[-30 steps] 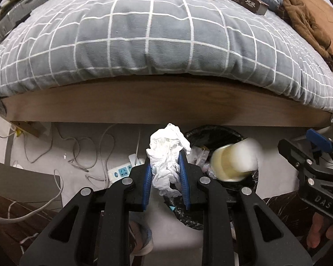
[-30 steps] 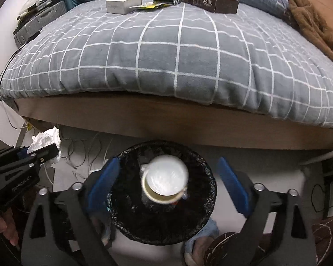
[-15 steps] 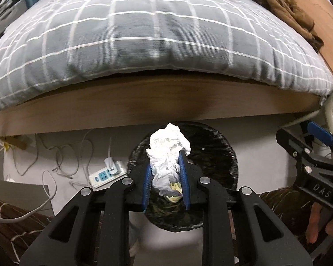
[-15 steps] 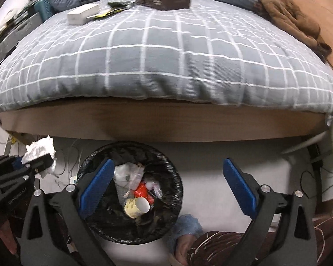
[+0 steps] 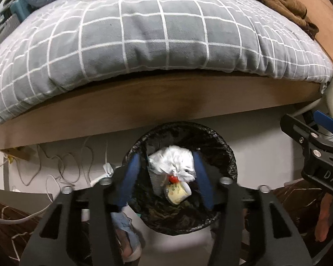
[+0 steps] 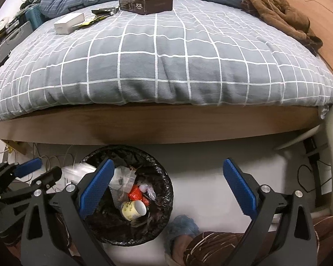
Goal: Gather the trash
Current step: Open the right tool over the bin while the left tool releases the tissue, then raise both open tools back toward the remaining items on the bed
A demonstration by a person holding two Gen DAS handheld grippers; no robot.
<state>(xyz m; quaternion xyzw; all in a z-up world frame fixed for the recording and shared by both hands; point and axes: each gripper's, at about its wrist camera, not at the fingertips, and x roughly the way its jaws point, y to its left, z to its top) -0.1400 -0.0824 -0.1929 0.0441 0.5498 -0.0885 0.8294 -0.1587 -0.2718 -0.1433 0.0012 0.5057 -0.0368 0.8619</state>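
A black-bagged trash bin [image 5: 224, 155] stands on the floor at the foot of the bed. My left gripper [image 5: 166, 177] hangs right above it, its jaws opening. A crumpled white tissue [image 5: 173, 161], blurred, is between the blue pads without touching them, over the bin's mouth. A cream paper cup [image 5: 175, 194] lies inside with red scraps and plastic. My right gripper [image 6: 168, 164] stands wide open with nothing between its pads, to the right of the bin [image 6: 164, 181]; the cup [image 6: 134, 207] shows there too. The left gripper [image 6: 40, 171] appears at that view's left edge.
The bed's wooden side [image 5: 166, 102] overhangs the bin, under a grey checked quilt [image 6: 166, 66]. On it lie a white box [image 6: 68, 23], a brown box [image 6: 146, 4], wrappers and a brown garment [image 6: 277, 15]. Cables [image 5: 55, 166] trail left; a blue slipper [image 6: 182, 226] sits by the bin.
The left gripper carried the tissue over the bin and its jaws opened, letting the tissue go. The cup fell from the right gripper into the bin, and that gripper shifted right.
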